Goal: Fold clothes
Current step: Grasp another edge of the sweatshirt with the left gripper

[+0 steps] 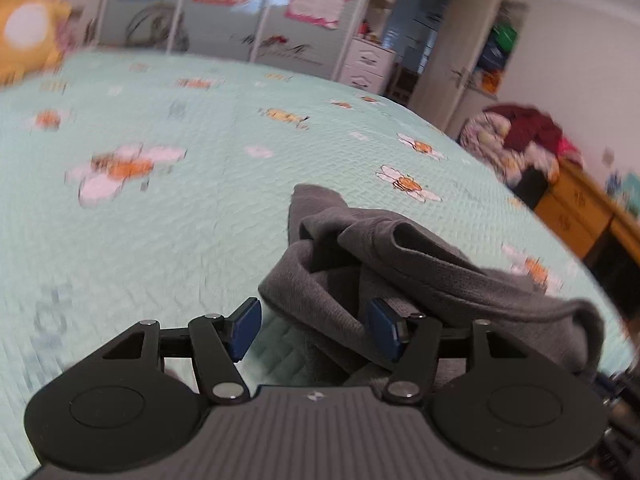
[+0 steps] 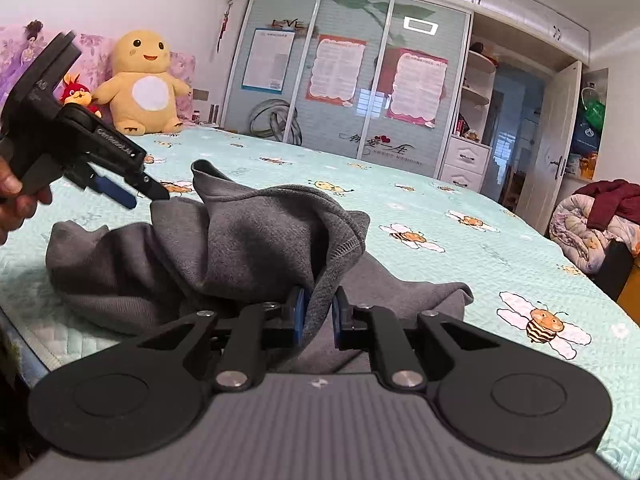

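A crumpled grey sweatshirt (image 2: 240,240) lies bunched on the mint bed cover (image 2: 480,272) printed with bees. My right gripper (image 2: 319,312) is low over its near side, jaws narrow, with a stitched hem fold pinched between the pads. In the right wrist view my left gripper (image 2: 140,194) hovers open just above the garment's far left part, held by a person's hand (image 2: 16,196). In the left wrist view the left gripper (image 1: 316,330) stands wide, with an edge of the grey sweatshirt (image 1: 400,248) lying loose between its blue pads (image 1: 246,332).
A yellow plush toy (image 2: 140,84) and a small red one (image 2: 78,94) sit at the headboard. Wardrobe sliding doors (image 2: 340,80) stand beyond the bed. A heap of quilts and red clothes (image 2: 592,224) lies at the right, beside a wooden cabinet (image 1: 580,216).
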### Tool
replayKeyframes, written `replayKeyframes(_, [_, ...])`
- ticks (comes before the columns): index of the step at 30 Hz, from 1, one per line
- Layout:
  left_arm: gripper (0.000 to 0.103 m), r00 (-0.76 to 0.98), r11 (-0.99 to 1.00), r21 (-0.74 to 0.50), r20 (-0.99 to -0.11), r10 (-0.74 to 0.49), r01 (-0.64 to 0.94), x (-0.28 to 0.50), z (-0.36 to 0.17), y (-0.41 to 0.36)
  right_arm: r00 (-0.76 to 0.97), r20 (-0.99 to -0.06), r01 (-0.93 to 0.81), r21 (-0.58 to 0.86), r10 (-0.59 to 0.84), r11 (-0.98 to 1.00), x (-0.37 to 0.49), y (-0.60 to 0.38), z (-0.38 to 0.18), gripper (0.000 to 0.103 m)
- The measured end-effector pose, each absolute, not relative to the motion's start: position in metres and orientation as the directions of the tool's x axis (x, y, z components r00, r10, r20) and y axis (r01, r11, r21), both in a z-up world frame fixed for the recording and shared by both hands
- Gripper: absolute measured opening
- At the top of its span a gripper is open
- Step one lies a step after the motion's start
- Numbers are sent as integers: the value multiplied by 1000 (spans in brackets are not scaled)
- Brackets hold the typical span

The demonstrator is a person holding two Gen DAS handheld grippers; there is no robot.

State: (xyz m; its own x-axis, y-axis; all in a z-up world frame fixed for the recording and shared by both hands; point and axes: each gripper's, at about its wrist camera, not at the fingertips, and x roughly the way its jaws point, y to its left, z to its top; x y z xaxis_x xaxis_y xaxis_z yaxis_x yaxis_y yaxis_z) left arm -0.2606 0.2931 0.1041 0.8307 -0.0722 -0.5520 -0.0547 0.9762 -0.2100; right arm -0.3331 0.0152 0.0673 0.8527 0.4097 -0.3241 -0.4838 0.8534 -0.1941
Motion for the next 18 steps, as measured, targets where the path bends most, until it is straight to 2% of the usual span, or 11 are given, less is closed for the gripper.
replayKeyframes(3, [64,855,996,-84,-515,-58,17,-254,107,279,854,-325,-479,-187,406,858,-334,11,63,12])
replayKeyframes(5, [70,871,997,27,-489,-46,68,-246,104,272,857,-327,-469,-180,397,865,-333,7,61,11])
replayKeyframes(9, [72,885,962,228,-465,-30,152,-235,98,258,870,-332,-437,-182,363,881,-332,-1,55,10])
replayKeyframes(15, [73,883,885,367,-461,-94,285,-219,92,233,891,-340,-374,-175,301,911,-325,-19,51,8])
replayKeyframes(16, [73,884,867,396,-456,-100,303,-217,91,227,897,-338,-359,-179,285,916,-323,-21,50,2])
replayKeyframes(18, [73,887,827,452,-448,-114,335,-213,89,216,903,-338,-336,-175,264,926,-318,-28,49,2])
